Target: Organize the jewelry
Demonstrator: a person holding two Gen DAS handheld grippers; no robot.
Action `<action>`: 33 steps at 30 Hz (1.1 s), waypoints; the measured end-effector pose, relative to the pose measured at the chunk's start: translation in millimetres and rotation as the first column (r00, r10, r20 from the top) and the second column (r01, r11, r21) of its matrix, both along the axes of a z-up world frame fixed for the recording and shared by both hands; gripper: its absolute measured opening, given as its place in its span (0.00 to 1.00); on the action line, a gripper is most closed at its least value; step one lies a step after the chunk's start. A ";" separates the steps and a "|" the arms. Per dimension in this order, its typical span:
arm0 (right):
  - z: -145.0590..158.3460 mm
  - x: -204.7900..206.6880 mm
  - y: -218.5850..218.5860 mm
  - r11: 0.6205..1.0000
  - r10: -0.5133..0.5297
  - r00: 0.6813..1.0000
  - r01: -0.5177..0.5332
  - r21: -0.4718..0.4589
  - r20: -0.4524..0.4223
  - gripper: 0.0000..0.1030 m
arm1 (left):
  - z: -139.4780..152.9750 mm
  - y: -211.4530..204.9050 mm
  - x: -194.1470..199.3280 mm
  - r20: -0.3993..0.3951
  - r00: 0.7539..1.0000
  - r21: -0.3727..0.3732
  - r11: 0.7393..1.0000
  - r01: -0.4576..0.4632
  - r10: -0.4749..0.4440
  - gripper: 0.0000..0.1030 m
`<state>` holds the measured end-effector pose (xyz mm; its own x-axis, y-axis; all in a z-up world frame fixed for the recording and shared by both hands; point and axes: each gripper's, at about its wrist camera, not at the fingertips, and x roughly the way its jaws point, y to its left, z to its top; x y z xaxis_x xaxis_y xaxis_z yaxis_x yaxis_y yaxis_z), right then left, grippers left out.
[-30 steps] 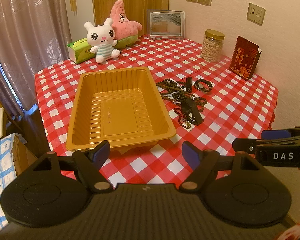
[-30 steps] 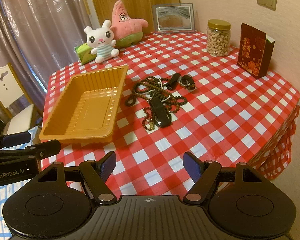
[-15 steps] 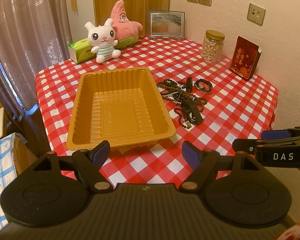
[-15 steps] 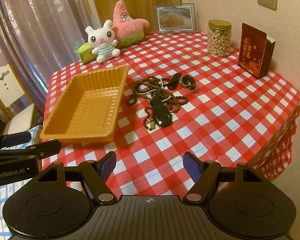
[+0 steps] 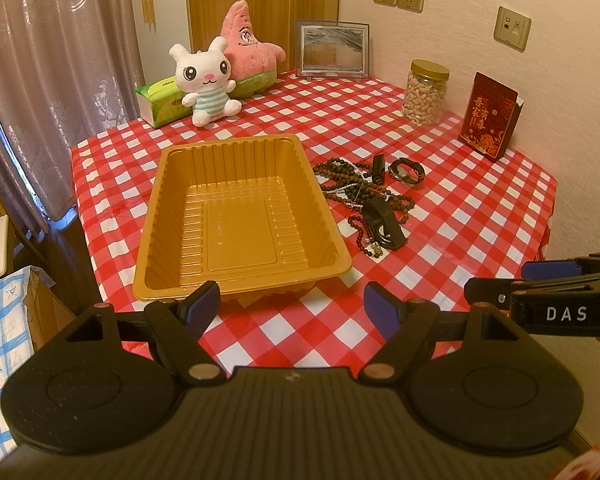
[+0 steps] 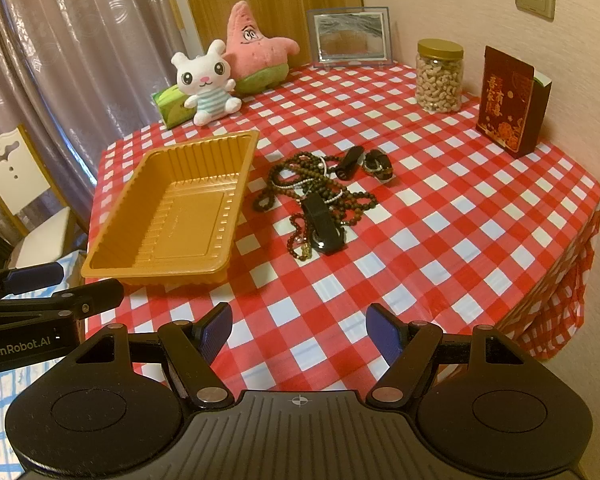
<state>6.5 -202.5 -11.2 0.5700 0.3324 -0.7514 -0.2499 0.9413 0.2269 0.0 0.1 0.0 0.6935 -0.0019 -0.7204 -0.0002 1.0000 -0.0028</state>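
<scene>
— Where's the jewelry from your tools?

— Ahead of my right gripper (image 6: 298, 330), slightly left; the bead tangle (image 6: 314, 194) lies beside the empty orange tray (image 6: 236, 184), the black wristband (image 6: 323, 224) pointing lengthwise away from me.

— And the left?

— My left gripper (image 5: 292, 306) faces the tray. Both are spread wide, holding nothing. The right looks nearer.

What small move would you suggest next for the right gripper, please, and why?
Probably ease the open right gripper forward and down toward the tangle of dark beaded necklaces on the red-and-white checked tablecloth. The gold plastic tray beside the tangle holds nothing, and both grippers hang short of the jewelry.
</scene>
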 end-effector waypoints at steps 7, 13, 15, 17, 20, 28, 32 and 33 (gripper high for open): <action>0.0 0.5 0.9 1.000 0.000 1.000 0.000 0.000 -0.001 0.71 | 0.0 0.0 0.0 0.000 1.000 0.000 1.000 0.000 0.000 0.75; -0.1 0.7 0.9 1.000 -0.001 1.000 0.001 0.000 0.000 0.71 | 0.0 0.0 0.0 0.000 1.000 0.000 1.000 0.000 0.000 0.75; -0.1 0.8 1.0 1.000 -0.001 1.000 0.001 0.000 -0.001 0.71 | 0.0 0.0 0.0 0.000 1.000 0.000 1.000 0.000 0.000 0.75; -0.1 0.8 1.0 1.000 0.000 1.000 0.000 0.001 0.000 0.71 | 0.0 0.0 0.0 0.000 1.000 0.000 1.000 0.000 0.000 0.75; -0.2 1.0 1.0 1.000 -0.001 1.000 0.001 0.001 -0.001 0.71 | 0.0 0.0 0.0 0.001 1.000 0.000 1.000 0.000 0.000 0.75; -0.5 1.6 1.1 1.000 -0.001 1.000 0.001 0.001 -0.001 0.72 | 0.0 0.0 0.0 0.001 1.000 0.000 1.000 0.000 0.000 0.75; -1.1 3.3 1.1 1.000 -0.001 1.000 0.001 0.001 -0.002 0.71 | 0.0 0.0 0.0 0.000 1.000 0.000 1.000 0.000 0.000 0.75; -1.4 3.7 1.1 1.000 -0.002 1.000 0.002 0.001 -0.003 0.71 | 0.0 0.0 0.0 0.000 1.000 0.000 1.000 0.000 0.000 0.75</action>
